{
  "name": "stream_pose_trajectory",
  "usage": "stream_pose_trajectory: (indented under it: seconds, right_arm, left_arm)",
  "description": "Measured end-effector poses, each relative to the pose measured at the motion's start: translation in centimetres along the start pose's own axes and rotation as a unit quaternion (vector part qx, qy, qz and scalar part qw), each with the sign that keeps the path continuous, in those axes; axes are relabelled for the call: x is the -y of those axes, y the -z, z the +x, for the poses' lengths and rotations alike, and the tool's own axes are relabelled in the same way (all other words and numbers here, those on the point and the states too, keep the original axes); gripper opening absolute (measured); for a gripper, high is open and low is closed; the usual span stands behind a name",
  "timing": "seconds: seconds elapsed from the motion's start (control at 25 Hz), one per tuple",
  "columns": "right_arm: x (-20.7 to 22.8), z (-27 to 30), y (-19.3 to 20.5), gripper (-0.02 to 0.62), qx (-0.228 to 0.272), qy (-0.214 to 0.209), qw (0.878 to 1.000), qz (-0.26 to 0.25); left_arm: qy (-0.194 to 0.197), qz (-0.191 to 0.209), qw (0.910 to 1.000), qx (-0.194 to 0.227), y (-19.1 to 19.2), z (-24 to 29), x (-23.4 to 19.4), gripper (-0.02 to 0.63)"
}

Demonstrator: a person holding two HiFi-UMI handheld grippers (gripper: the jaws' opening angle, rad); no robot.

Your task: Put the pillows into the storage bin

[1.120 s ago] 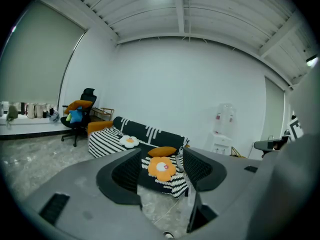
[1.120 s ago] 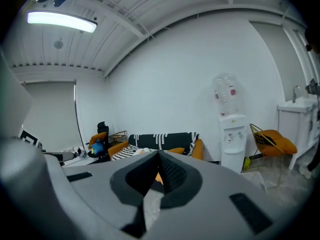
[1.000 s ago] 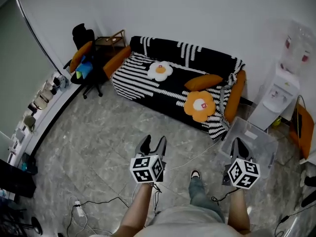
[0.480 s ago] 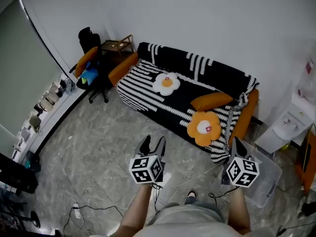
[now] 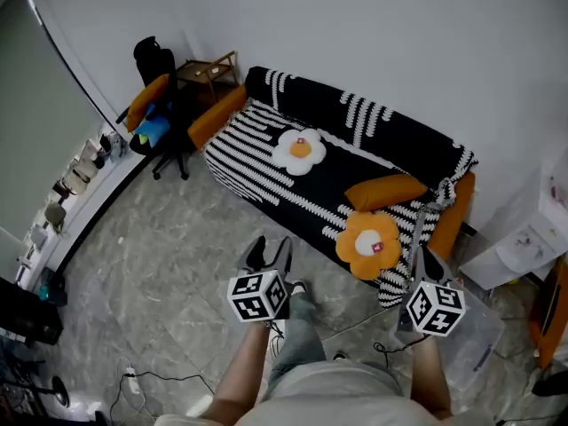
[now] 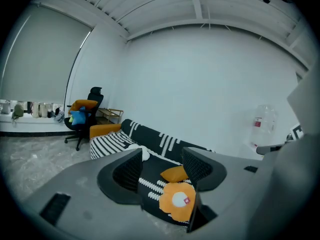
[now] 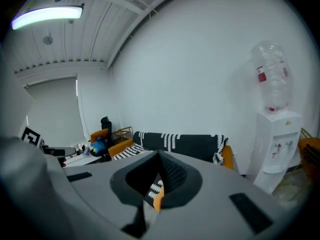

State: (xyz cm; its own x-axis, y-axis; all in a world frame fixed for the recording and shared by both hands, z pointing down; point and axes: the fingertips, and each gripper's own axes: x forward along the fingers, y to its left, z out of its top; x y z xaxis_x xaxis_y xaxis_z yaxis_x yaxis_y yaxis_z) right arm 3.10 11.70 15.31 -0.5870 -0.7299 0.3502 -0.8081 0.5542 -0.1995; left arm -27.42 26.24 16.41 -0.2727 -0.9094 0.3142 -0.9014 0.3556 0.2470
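Black-and-white striped sofa (image 5: 266,162) holds flower pillows (image 5: 371,242); in front of it, our left tool (image 5: 272,247) is spread, right tool (image 5: 426,259) pressed together.

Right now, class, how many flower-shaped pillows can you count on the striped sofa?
2. A white flower pillow lies mid-seat on the sofa. An orange flower pillow sits at the seat's front edge, just below a plain orange cushion. None appears hidden.

3 pillows (image 5: 371,244) on sofa (image 5: 253,145), bin (image 5: 480,332) nr.

Pillows (image 5: 371,243) on sofa (image 5: 253,160), bin (image 5: 480,334) rightward.
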Motion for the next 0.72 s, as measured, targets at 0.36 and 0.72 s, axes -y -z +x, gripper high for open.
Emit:
stream_pose_trajectory:
  seconds: [0.36,0.72]
  right_arm:
    - [-2.9,13.4,-4.6,0.002,0.015,0.056,0.998,0.017]
    - [-5.6,25.5,-9.1,0.002,0.003,0.125,0.992,0.027]
  left_arm:
    - [0.050,0.024,0.9982,-0.023,-5.9,16.6,-6.4,0.252]
    - [0.081,0.032,0.9942,-0.063,-11.3,32.4,-13.8,0.252]
